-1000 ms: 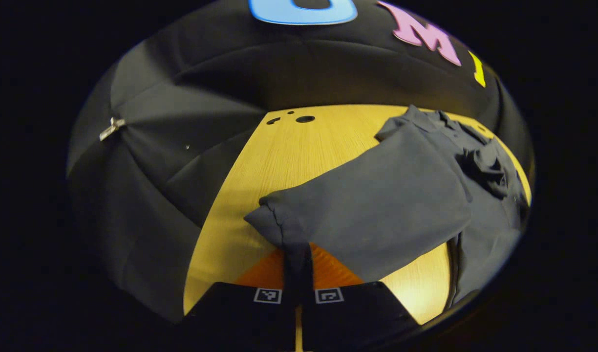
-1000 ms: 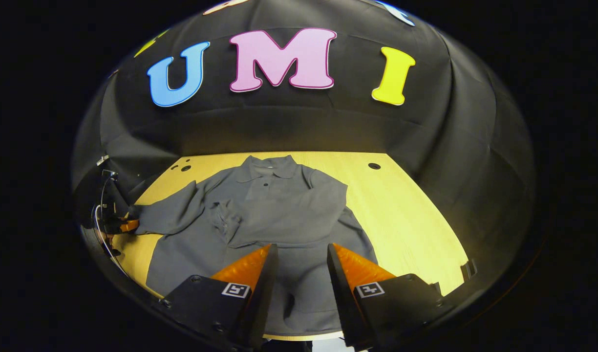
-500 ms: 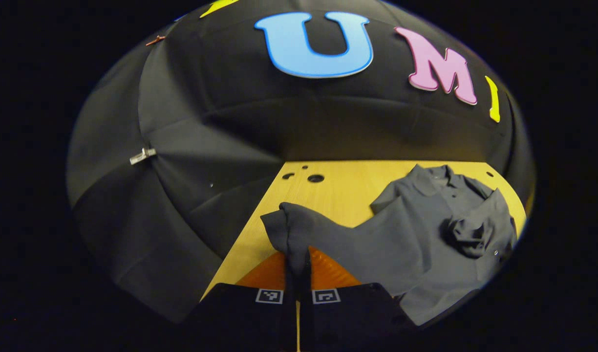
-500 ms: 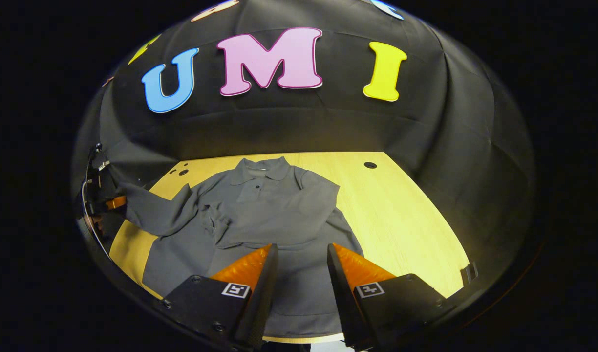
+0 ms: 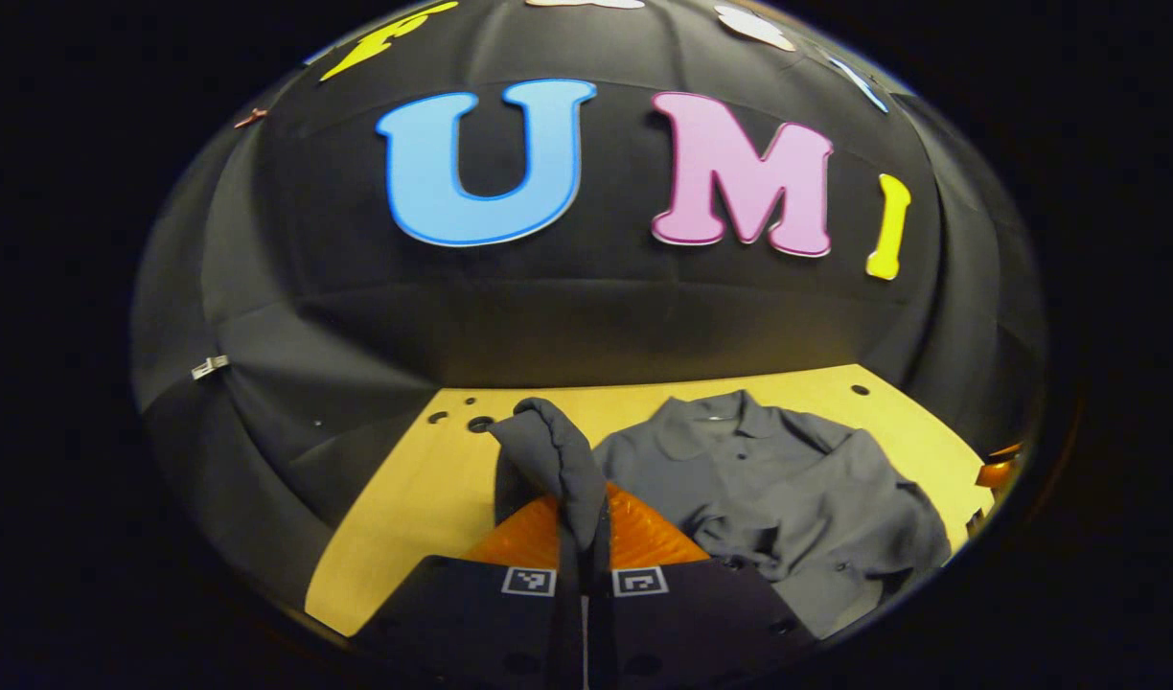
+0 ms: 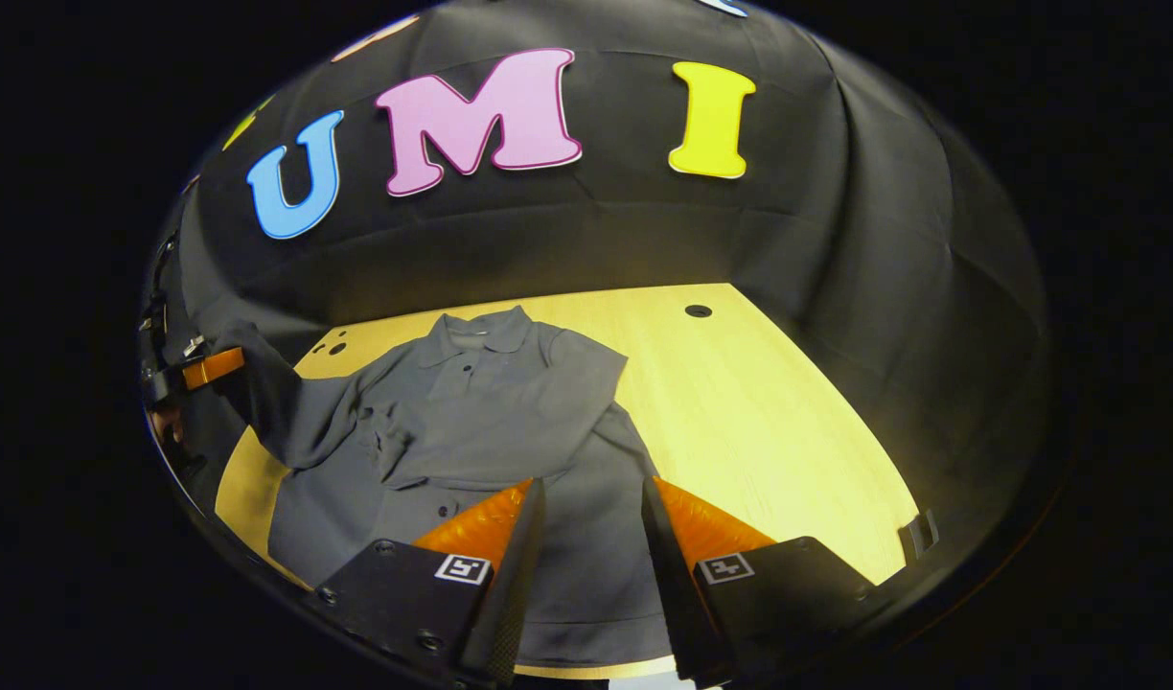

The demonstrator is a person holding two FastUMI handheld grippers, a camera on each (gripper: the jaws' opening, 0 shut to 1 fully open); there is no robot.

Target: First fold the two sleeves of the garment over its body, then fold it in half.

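Sleeve (image 5: 556, 458) pinched in left gripper (image 5: 584, 546), raised off table (image 6: 769, 412) | right gripper (image 6: 586, 522) parted above garment (image 6: 491, 402) hem

A plain dark grey collared garment (image 6: 510, 402) with small dark buttons is lying mid-frame on a light yellow wood-grain table (image 6: 769, 422). Small black-and-white square markers (image 6: 464, 568) are showing on black gripper bodies along the bottom of both views.
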